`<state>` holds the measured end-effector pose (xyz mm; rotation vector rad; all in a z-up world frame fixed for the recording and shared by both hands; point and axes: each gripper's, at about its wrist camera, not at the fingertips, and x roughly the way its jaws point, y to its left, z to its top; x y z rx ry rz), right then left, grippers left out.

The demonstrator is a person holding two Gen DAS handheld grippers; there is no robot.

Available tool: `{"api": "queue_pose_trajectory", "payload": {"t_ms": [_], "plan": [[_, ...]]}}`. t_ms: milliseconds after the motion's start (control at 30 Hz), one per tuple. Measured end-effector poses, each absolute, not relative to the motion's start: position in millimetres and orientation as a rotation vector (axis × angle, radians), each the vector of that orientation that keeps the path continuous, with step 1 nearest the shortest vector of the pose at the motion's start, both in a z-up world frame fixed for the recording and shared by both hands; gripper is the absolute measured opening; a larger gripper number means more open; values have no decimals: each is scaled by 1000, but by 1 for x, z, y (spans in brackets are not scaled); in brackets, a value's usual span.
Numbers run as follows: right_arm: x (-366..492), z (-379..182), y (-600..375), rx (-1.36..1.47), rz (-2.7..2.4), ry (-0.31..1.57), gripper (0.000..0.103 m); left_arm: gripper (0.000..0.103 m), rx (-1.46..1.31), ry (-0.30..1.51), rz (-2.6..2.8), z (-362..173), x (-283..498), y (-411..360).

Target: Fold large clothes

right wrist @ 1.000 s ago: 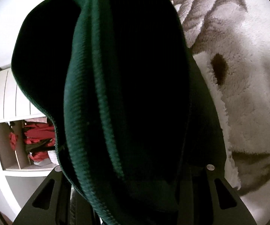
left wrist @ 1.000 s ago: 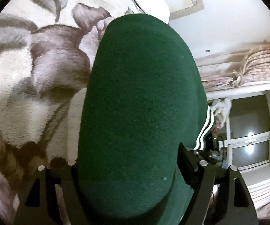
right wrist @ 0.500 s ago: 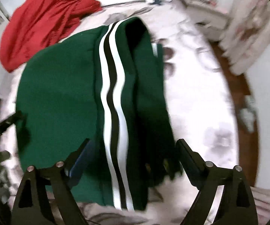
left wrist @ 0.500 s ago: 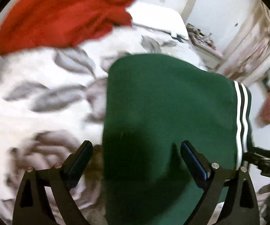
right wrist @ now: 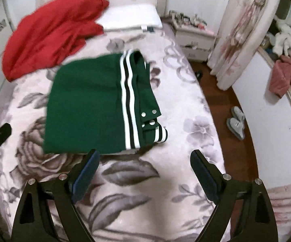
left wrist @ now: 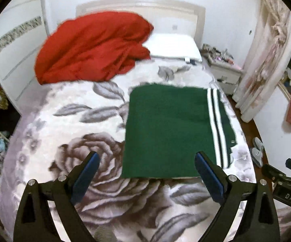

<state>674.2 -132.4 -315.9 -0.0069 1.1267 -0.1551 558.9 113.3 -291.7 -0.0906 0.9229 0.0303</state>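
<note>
We judge the fold nearly done: the green garment lies as a flat rectangle on the bed, below the red pile, and our left tool and right tool are wide open, holding nothing.

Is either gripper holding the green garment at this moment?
No. The left gripper and right gripper are both open and empty, while the folded green garment lies flat on the bed.

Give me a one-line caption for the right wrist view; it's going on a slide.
Open right gripper above a folded green jacket on a floral bedspread.
</note>
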Motion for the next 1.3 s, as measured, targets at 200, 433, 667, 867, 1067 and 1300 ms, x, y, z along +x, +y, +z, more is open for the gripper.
{"api": "queue_pose_trajectory", "payload": {"t_ms": [200, 433, 667, 867, 1067, 1300], "plan": [[590, -215, -121, 3, -160, 1020, 93, 97, -84, 839, 42, -210, 481, 103], [482, -100, -104, -10, -144, 909, 93, 97, -69, 767, 51, -129, 397, 92], [396, -20, -104, -26, -133, 820, 93, 97, -74, 724, 65, -69, 332, 82], [343, 21, -105, -27, -117, 768, 93, 97, -77, 701, 62, -51, 299, 73], [309, 44, -104, -40, -107, 740, 93, 97, -57, 682, 63, -43, 277, 66], [293, 52, -109, -48, -105, 722, 95, 97, -48, 661, 69, -37, 259, 61]]}}
